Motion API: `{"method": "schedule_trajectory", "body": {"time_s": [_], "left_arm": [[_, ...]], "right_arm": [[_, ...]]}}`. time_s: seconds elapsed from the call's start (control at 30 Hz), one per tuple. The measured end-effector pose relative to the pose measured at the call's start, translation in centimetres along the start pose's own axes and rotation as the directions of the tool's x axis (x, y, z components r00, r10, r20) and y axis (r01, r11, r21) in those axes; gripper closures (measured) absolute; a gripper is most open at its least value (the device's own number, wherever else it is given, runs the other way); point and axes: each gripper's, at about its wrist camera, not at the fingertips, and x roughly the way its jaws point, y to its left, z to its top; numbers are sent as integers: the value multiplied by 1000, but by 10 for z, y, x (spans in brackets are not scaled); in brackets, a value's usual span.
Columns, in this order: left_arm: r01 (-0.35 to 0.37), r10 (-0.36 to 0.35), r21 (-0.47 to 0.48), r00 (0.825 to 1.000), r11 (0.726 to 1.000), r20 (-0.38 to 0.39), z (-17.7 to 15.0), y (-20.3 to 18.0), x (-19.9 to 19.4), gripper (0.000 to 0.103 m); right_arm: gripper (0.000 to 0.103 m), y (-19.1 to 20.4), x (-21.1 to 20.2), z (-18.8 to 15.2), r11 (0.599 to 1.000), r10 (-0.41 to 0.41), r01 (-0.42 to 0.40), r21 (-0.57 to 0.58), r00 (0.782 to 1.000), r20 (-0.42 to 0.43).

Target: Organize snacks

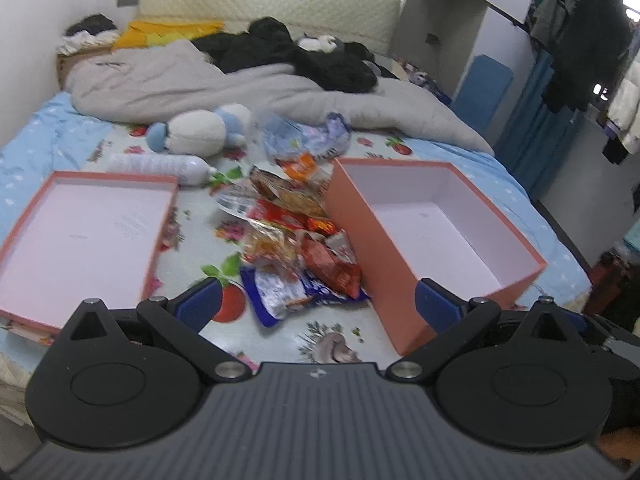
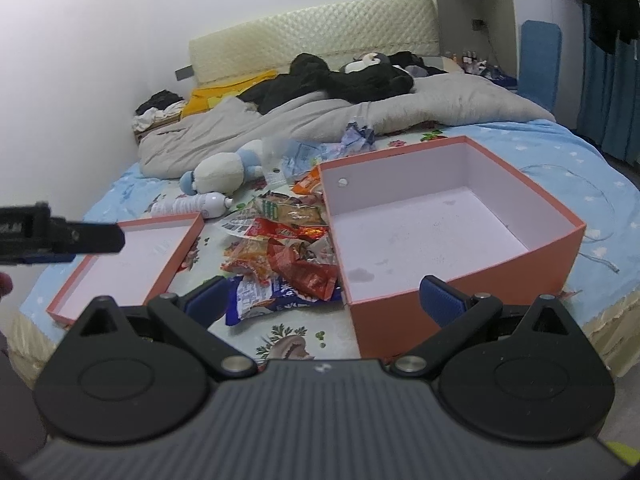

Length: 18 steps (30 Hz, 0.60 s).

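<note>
A heap of crinkled foil and plastic snack packets (image 1: 296, 240), red, orange and blue, lies on the flower-printed bed sheet (image 1: 224, 344). Just to the right of the heap stands a deep salmon-orange cardboard box (image 1: 372, 264) with a white inside, open at the top and with nothing in it; the nearest packets touch its side wall. To the left of the heap, a little apart from it, rests the shallow salmon-orange cardboard lid (image 1: 158, 236), turned inside up. Beyond the heap lie a white plastic bottle (image 1: 160, 166) on its side, a white and pale blue plush toy (image 1: 200, 130) and a rumpled grey quilt (image 1: 180, 80).

The left gripper (image 1: 318, 302) hovers in front of the heap with its blue-padded fingers spread wide and nothing between them. The right gripper (image 2: 326, 300) hangs in front of the heap too, nearer the box, its jaws likewise wide apart and holding nothing.
</note>
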Motion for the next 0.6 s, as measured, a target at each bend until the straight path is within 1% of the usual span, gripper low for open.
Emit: {"method": "schedule_trajectory", "body": {"time_s": [0.13, 0.27, 0.43, 0.5, 0.53, 0.57, 0.6], "left_arm": [[15, -15, 12, 1000, 1000, -15, -2, -2, 8, 0], [29, -28, 6, 999, 1000, -29, -3, -2, 14, 0], [41, -41, -3, 998, 999, -49, -4, 1, 25, 0], [45, -45, -4, 997, 999, -62, -6, 2, 31, 0], [48, -47, 3, 997, 999, -66, -7, 2, 35, 0], [46, -45, 8, 996, 999, -71, -9, 2, 38, 0], [48, -47, 11, 996, 999, -74, -10, 2, 41, 0]], "right_arm": [[0, -3, 4, -2, 1000, 3, -3, 20, 1000, -15], [0, 2, 4, -4, 1000, 8, -8, 5, 1000, -13], [0, -1, 9, -6, 1000, -14, 15, 21, 1000, -24], [3, 1, 14, -8, 1000, -28, 28, 1, 999, -19], [8, 1, 16, -10, 1000, -26, 26, -4, 999, -21], [11, 2, 18, -11, 1000, -18, 18, -2, 1000, -21], [12, 2, 21, -13, 1000, -1, 1, 3, 1000, -21]]}}
